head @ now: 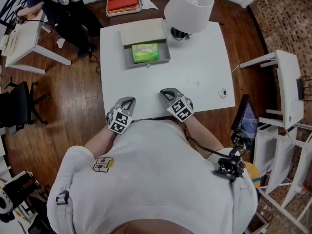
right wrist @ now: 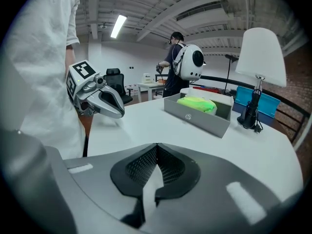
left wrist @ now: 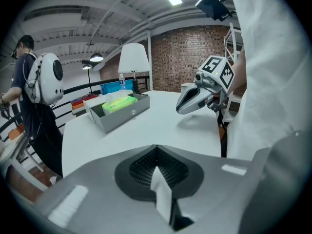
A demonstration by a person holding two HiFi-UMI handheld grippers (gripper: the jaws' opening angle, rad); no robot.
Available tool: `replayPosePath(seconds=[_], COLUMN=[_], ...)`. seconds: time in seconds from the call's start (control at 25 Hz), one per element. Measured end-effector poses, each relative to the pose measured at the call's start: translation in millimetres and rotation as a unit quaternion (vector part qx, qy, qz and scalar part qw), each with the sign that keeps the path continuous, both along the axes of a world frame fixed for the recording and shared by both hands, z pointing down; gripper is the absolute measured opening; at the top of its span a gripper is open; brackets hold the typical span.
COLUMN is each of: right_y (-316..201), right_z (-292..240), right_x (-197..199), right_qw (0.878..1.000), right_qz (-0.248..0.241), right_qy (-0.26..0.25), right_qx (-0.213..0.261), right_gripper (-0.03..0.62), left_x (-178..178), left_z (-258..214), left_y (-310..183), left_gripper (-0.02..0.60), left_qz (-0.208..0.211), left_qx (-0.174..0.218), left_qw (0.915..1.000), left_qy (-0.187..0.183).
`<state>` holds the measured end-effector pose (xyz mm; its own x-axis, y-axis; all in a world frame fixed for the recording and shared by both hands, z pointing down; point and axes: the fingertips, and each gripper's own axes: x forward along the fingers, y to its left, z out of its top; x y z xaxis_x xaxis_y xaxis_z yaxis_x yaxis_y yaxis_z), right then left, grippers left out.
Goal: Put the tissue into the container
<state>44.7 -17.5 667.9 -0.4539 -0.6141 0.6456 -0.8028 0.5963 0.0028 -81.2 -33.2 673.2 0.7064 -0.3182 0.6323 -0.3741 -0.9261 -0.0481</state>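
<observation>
A green tissue pack [head: 145, 53] lies inside the grey open container [head: 165, 57] at the far side of the white table [head: 195, 72]; its beige lid part [head: 143, 32] lies behind it. The pack [left wrist: 118, 103] and container [left wrist: 127, 115] also show in the left gripper view, and the pack [right wrist: 196, 104] and container [right wrist: 195, 117] in the right gripper view. My left gripper [head: 127, 101] rests shut and empty at the table's near edge. My right gripper [head: 167, 92] sits shut and empty beside it. Each appears in the other's view: right gripper [left wrist: 187, 102], left gripper [right wrist: 114, 106].
A white lamp [head: 189, 6] stands at the table's far right, by the container. A small round object [head: 223, 92] lies near the right edge. A person with a white backpack [right wrist: 187, 62] stands beyond the table. White furniture [head: 282, 87] stands to the right, a desk [head: 24, 38] to the left.
</observation>
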Motion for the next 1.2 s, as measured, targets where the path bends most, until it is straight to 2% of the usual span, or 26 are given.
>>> replayPosePath(seconds=[1.2], right_y=[15.8], right_z=[18.0], right_x=[-7.7], right_qw=[0.999], right_qz=[-0.022], right_qy=[0.018], right_qx=[-0.027], right_gripper=[0.0], left_x=[-3.7], left_z=[3.6], left_y=[4.3], left_gripper=[0.0], left_qz=[0.004], left_qx=[0.002], left_qw=[0.9999], left_qy=[-0.011])
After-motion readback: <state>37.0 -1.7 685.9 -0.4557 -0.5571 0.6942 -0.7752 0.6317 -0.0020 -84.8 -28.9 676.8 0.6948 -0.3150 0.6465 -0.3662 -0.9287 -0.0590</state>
